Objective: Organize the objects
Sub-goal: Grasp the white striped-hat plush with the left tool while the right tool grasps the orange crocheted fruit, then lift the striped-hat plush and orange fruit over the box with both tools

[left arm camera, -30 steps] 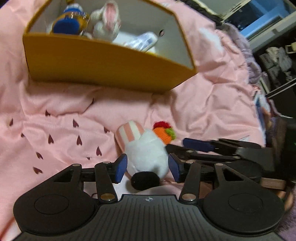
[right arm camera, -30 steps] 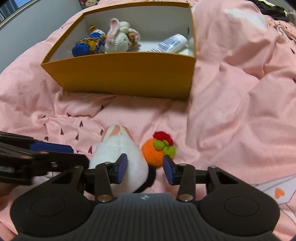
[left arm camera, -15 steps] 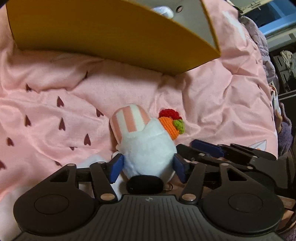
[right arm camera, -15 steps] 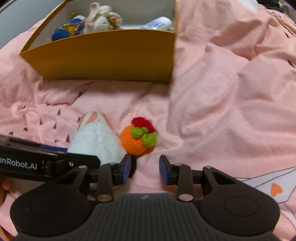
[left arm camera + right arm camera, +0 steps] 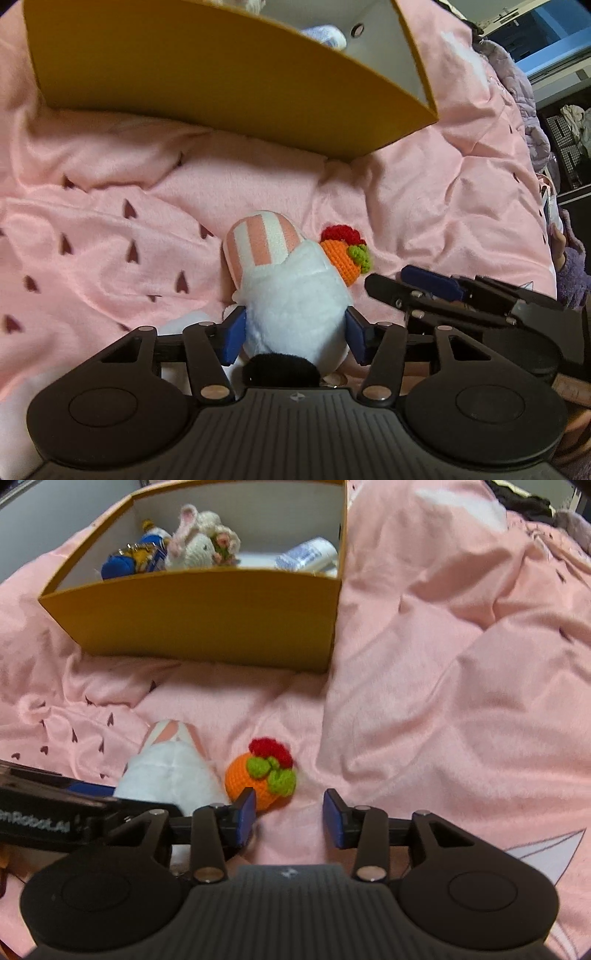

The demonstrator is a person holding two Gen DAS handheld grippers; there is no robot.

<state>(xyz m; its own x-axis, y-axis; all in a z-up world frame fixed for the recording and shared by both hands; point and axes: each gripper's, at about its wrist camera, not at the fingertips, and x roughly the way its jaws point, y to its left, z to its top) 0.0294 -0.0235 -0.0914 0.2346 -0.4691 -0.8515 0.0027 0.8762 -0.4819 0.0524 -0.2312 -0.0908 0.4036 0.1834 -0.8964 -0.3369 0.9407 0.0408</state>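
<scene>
The yellow box [image 5: 221, 85] hides most of its contents in the left-wrist view.

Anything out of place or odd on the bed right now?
Two toys lie loose on the pink blanket, outside the yellow box: a white plush with a striped end and an orange crochet fruit. Nothing looks spilled or damaged.

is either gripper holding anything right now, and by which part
The left gripper has the white plush toy between its closing fingers, at the lower body; a firm hold cannot be told. The right gripper is open and empty beside the orange crochet toy.
</scene>
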